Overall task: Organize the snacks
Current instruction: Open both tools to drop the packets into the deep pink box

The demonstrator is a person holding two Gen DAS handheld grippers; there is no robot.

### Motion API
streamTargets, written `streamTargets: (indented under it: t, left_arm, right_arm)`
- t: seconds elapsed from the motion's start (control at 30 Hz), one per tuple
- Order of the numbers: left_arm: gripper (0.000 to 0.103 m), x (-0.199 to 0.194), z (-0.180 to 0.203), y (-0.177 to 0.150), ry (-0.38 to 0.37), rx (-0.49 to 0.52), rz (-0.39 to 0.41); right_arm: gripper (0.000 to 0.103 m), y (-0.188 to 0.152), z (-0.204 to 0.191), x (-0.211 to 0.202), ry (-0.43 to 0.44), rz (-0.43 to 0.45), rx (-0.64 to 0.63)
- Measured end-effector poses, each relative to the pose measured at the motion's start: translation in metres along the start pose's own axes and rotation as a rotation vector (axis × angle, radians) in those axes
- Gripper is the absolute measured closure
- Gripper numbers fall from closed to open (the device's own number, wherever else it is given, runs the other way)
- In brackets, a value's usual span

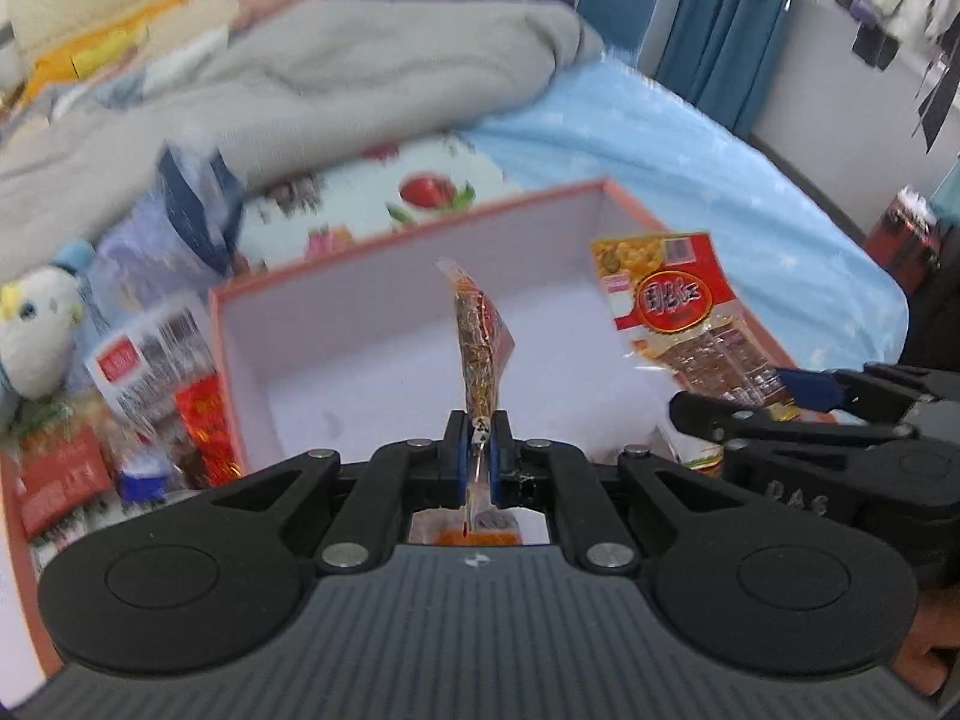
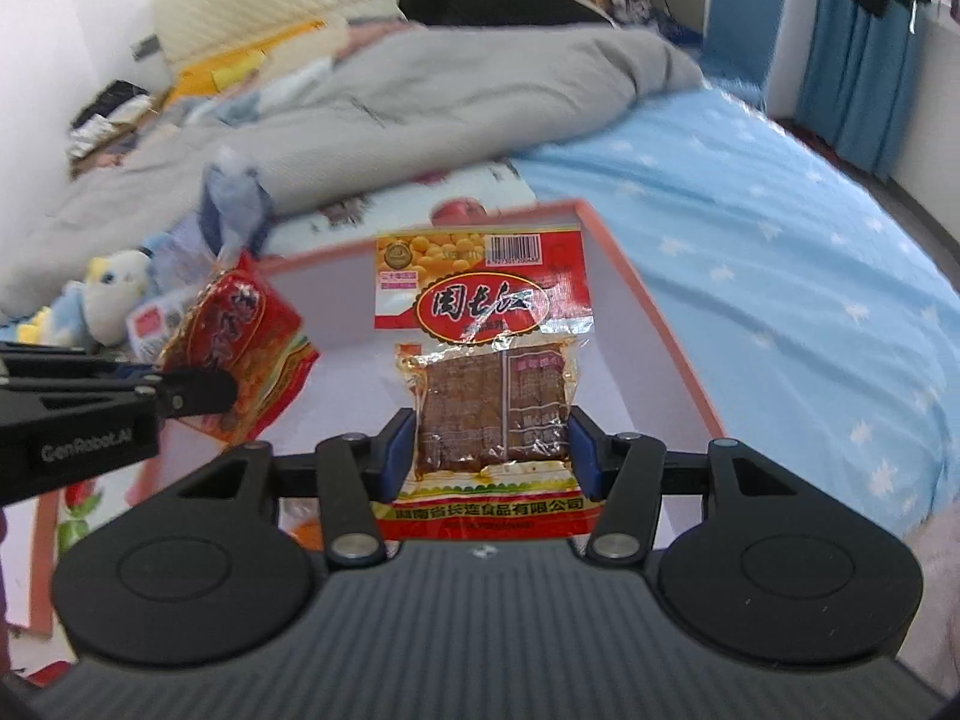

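While clamped, tofu packet [image 2: 489, 384] between pads [image 2: 401, 450]

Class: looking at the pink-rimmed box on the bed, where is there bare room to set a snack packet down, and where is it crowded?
The white floor of the pink-rimmed box is bare. Crowded: the snack pile outside its left wall.

A bed with a light blue star-print sheet [image 2: 780, 252] is filling most of the room, a grey quilt [image 2: 390, 120] lying bunched at 11 o'clock. Blue curtains [image 1: 720, 54] are hanging at 1 o'clock beside a white wall [image 1: 840, 96]. Dark clothes [image 1: 888, 6] are hanging at 2 o'clock, daylight glowing behind them.
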State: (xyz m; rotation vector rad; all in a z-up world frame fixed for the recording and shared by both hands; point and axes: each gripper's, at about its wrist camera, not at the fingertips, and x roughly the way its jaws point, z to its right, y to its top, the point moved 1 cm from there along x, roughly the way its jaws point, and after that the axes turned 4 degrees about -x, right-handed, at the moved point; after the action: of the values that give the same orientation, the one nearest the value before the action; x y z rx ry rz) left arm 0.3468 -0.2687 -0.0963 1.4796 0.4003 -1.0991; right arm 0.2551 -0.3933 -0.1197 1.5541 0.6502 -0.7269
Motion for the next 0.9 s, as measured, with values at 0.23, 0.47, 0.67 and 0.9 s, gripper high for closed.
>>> streamTargets:
  t: [0.23,0.47,0.67,0.9]
  left_arm:
    - [0.095,0.022,0.009,0.002,0.017,0.022,-0.05]
    - [0.08,0.02,0.014,-0.001,0.033,0.085,-0.063]
    - [0.061,0.005,0.0,-0.002,0.013,0.019,-0.042]
    - [0.061,-0.043,-0.009,0.002,0.0,-0.016,0.059]
  right_arm:
    - [0.046,-0.014,0.007,0.016,-0.012,-0.064,0.024]
    - [0.035,-0.017,0.015,0.011,-0.026,-0.072,0.047]
    - [0.032,-0.017,0.018,0.006,-0.024,-0.06,0.084]
    - [0.032,-0.004,0.004,-0.033,0.006,0.051,0.081]
